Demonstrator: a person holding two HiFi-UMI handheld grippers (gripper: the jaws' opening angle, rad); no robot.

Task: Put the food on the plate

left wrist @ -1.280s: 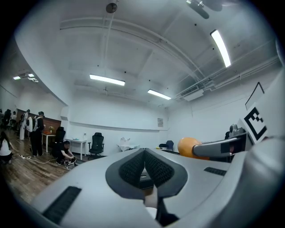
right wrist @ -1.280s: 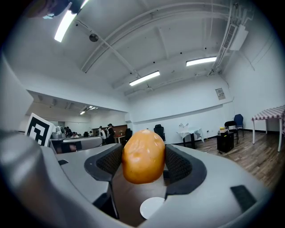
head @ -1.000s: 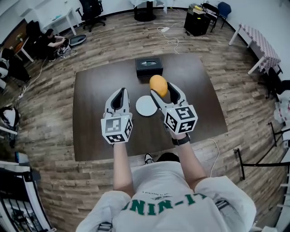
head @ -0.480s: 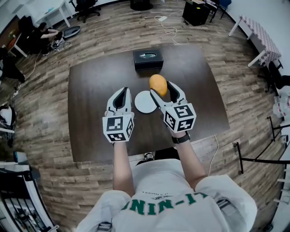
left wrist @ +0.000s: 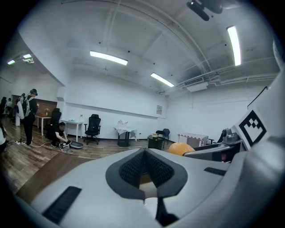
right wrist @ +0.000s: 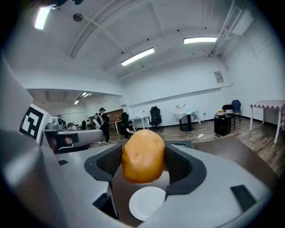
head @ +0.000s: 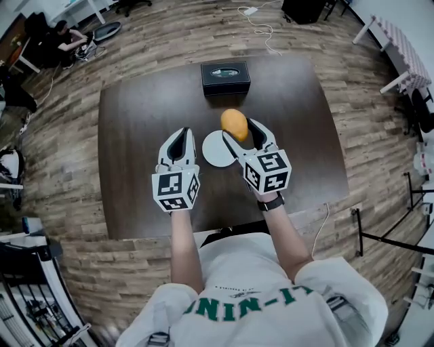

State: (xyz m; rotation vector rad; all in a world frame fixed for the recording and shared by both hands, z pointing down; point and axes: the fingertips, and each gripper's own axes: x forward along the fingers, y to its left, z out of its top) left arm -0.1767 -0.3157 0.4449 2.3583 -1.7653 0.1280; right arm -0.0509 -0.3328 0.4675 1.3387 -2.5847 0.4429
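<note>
I see a black box (head: pixel 225 78) lying flat near the far edge of the dark brown tabletop (head: pixel 135 135), with a pale oval mark on its lid. Beyond the box, a white cable (head: pixel 266 37) snakes over the wood-plank floor (head: pixel 68 169) toward a black cabinet (head: pixel 308 8). Well to the right of the box stands a table with a checked cloth (head: pixel 400 47). Well to the left of the box, a person (head: pixel 60 32) crouches on the floor beside a round dark object I cannot identify.
</note>
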